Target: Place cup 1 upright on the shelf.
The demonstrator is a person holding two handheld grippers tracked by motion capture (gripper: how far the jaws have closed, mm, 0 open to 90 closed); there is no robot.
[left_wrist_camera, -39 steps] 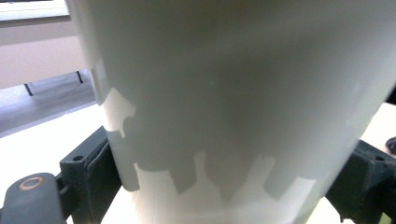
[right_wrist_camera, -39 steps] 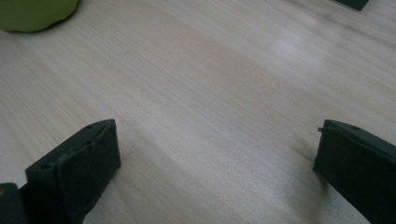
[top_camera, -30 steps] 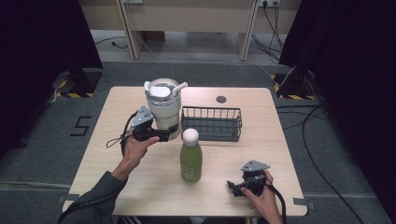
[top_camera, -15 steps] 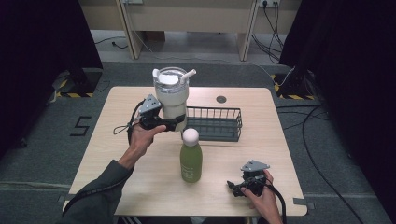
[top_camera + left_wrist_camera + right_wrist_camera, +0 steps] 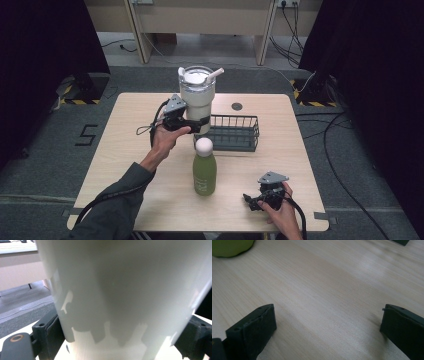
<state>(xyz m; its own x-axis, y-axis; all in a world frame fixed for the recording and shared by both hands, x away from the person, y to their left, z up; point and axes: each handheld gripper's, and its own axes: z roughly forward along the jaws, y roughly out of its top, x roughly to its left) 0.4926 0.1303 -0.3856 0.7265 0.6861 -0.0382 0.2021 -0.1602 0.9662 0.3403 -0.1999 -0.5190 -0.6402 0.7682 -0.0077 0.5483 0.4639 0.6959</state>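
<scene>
One tumbler (image 5: 198,97) (jaws clamped) now higher, nearer basket (image 5: 234,132); bottle (image 5: 204,167) unmoved.

Wooden table (image 5: 125,165): green bottle (image 5: 204,167), wire basket (image 5: 232,133) (black).

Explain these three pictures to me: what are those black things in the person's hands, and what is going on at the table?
There is no robot arm here: a person holds a pair of hand-held tongs in each hand. The wide picture comes from a camera above the table. The other two come from small cameras riding on the tongs, looking along their black jaws. The left tongs are shut on a big white tumbler with a lid and straw, held up beside a dark wire basket. Up close, that cup's white wall shows between the jaws. The right tongs rest open near the table's front edge. A green bottle with a white cap stands between the hands.
</scene>
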